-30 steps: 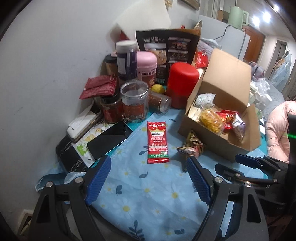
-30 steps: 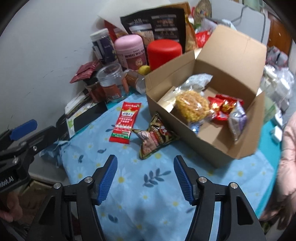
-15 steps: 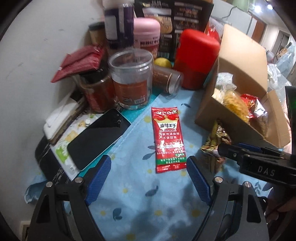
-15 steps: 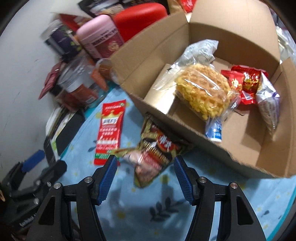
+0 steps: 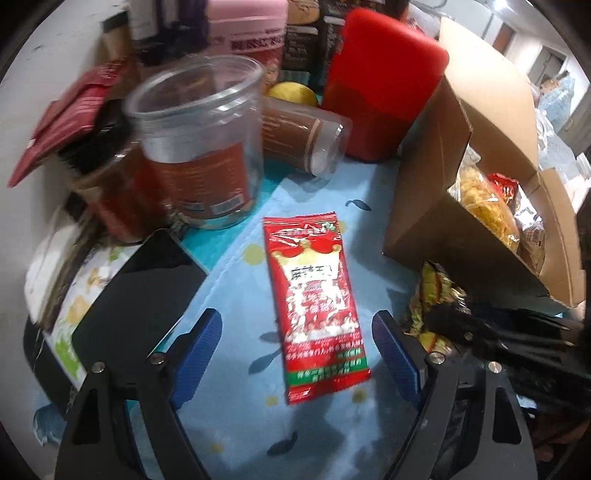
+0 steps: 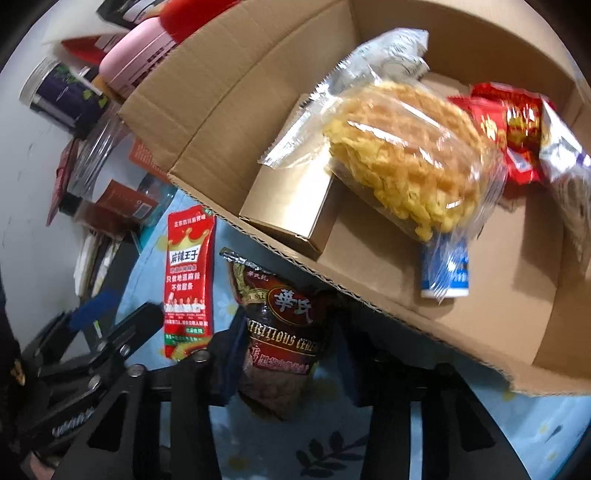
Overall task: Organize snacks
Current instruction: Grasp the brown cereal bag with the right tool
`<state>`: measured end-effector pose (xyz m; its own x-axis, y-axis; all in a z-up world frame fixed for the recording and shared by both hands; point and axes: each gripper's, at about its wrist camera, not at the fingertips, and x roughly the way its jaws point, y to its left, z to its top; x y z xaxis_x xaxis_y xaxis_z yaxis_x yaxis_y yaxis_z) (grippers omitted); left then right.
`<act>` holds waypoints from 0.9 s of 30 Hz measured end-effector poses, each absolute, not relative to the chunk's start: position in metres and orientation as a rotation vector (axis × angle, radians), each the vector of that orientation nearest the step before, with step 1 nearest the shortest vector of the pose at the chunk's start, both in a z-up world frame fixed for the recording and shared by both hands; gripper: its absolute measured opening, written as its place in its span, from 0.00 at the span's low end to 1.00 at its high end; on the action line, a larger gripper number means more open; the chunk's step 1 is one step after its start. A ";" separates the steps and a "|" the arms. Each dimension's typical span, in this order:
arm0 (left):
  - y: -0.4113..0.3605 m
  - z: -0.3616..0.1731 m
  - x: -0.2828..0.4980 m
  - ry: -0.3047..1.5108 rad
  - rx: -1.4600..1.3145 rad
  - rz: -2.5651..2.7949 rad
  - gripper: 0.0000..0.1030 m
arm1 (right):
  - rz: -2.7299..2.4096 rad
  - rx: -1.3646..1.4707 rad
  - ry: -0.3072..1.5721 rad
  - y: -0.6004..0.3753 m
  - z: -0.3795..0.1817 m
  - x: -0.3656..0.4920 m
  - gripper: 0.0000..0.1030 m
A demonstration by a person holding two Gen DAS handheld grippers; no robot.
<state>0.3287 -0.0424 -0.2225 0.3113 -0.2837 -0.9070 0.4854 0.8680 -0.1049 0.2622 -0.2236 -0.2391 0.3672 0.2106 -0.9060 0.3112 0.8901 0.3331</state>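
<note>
A red snack packet [image 5: 314,306] lies flat on the blue flowered cloth. My left gripper [image 5: 297,354] hangs low over it, open, with the packet's near half between its blue pads and untouched. A dark cereal packet [image 6: 288,317] lies against the front of the open cardboard box [image 6: 258,74]. My right gripper [image 6: 290,362] is closing on this packet, its pads against both sides. The red packet [image 6: 188,280] shows to its left. In the left wrist view the cereal packet [image 5: 436,291] and the box [image 5: 424,184] are at the right.
A clear jar [image 5: 199,147], a red canister [image 5: 380,81], a pink tub [image 5: 251,33] and a jar on its side crowd the back by the wall. A black phone [image 5: 140,295] lies at the left. In the box are a yellow snack bag [image 6: 406,158] and red packets [image 6: 509,129].
Both grippers came down and forward toward the cloth. The left now straddles the red packet. The right jaws narrowed from wide open onto the cereal packet.
</note>
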 end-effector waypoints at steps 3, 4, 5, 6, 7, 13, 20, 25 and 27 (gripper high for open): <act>-0.051 -0.231 0.333 1.178 0.209 -0.526 0.82 | -0.056 0.485 1.220 -0.226 -0.235 0.257 0.35; -0.053 -0.234 0.333 1.189 0.207 -0.527 0.82 | -0.059 0.474 1.225 -0.227 -0.234 0.254 0.35; -0.055 -0.237 0.335 1.204 0.204 -0.526 0.82 | -0.060 0.463 1.229 -0.228 -0.233 0.251 0.35; -0.057 -0.242 0.336 1.224 0.202 -0.514 0.82 | -0.059 0.456 1.231 -0.229 -0.232 0.248 0.34; -0.058 -0.247 0.339 1.240 0.192 -0.502 0.79 | -0.058 0.447 1.234 -0.230 -0.231 0.244 0.34; -0.069 -0.245 0.330 1.204 0.235 -0.484 0.44 | -0.054 0.419 1.240 -0.238 -0.228 0.224 0.34; -0.070 -0.237 0.293 1.241 0.177 -0.443 0.19 | 0.014 0.363 1.237 -0.241 -0.225 0.199 0.34; -0.078 -0.241 0.254 1.264 0.151 -0.431 0.19 | 0.089 0.313 1.241 -0.243 -0.223 0.175 0.34; -0.081 -0.235 0.241 1.241 0.127 -0.410 0.19 | 0.117 0.302 1.240 -0.243 -0.223 0.164 0.34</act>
